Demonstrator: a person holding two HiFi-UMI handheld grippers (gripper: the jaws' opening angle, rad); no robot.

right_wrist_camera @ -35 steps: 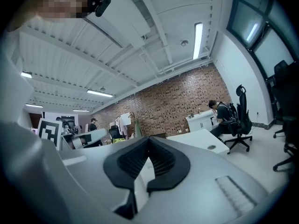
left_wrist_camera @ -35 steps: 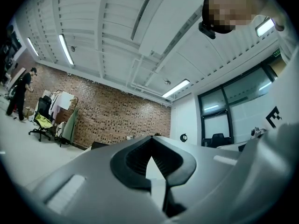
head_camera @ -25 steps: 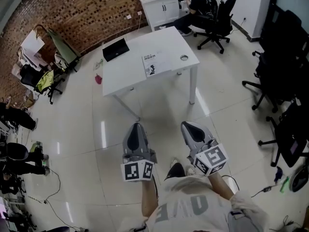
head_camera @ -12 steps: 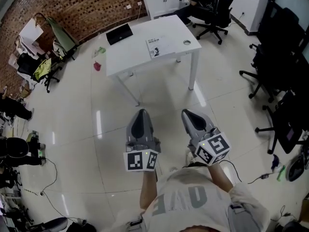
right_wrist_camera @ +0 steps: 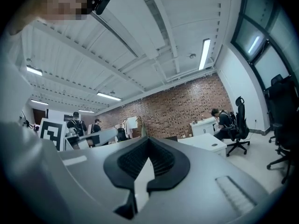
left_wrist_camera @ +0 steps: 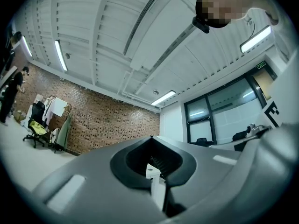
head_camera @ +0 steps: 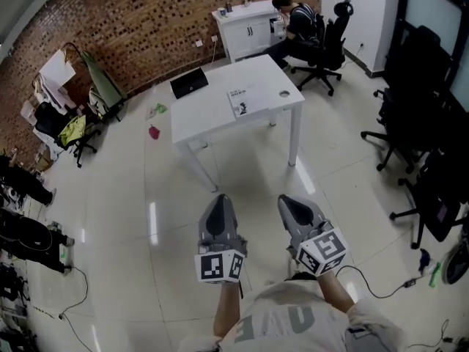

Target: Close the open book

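A white book (head_camera: 248,100) lies flat on the white table (head_camera: 220,112) far ahead across the floor in the head view; whether it lies open I cannot tell from here. My left gripper (head_camera: 218,199) and right gripper (head_camera: 290,201) are held side by side in front of the person, well short of the table, over bare floor. Both are shut with nothing between the jaws. In the left gripper view the left gripper (left_wrist_camera: 151,138) points at the ceiling and brick wall. Beyond the right gripper (right_wrist_camera: 148,139) the table (right_wrist_camera: 205,141) shows in the distance.
A black laptop (head_camera: 189,83) and a small round object (head_camera: 285,92) share the table. A person (head_camera: 297,19) sits at a white cabinet behind it. Black office chairs (head_camera: 418,152) stand at the right. A pink item (head_camera: 154,131) lies on the floor left of the table.
The head view has shifted as the person moves. Both grippers sit a little lower in the picture, still side by side and shut. The book has not moved.
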